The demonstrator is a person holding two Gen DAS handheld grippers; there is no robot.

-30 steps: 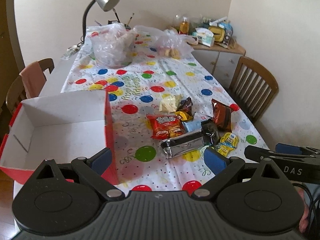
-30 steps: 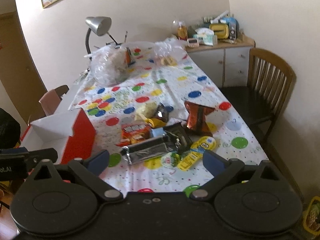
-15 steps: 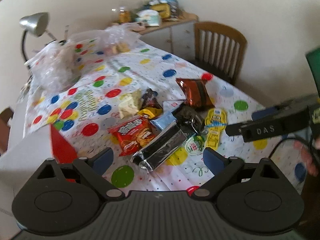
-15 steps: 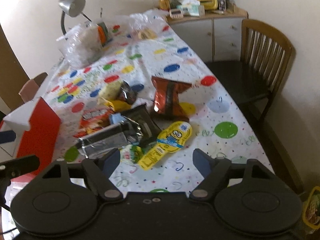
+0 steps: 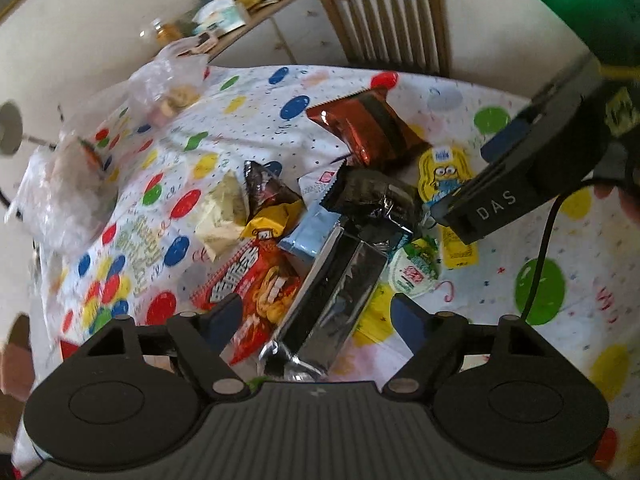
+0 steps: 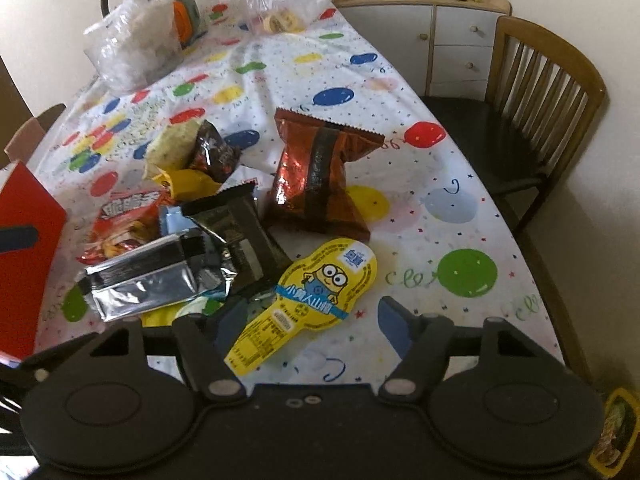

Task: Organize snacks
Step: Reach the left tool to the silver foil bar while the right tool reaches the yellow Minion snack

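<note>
**Snack pile on the dotted desk**

We see a desk (image 6: 440,208) covered with a white cloth full of coloured dots, a wooden chair (image 6: 548,92) at its side and a cabinet (image 6: 448,40) behind. The snacks lie in one loose pile near the front of the desk. A silver foil pack (image 5: 340,300) lies between the fingers of our left gripper (image 5: 316,316), beside a red chip bag (image 5: 256,288). These fingers are apart and closing, and they do not press on the pack. Our right gripper (image 6: 312,320) hangs over a yellow cartoon packet (image 6: 316,288), which lies flat with its narrow end between the fingers. Its fingers are also apart and closing, without touching the packet. A brown-red bag (image 6: 320,180) stands behind it, and a red box (image 6: 28,248) stands at the left edge of the desk.
</note>
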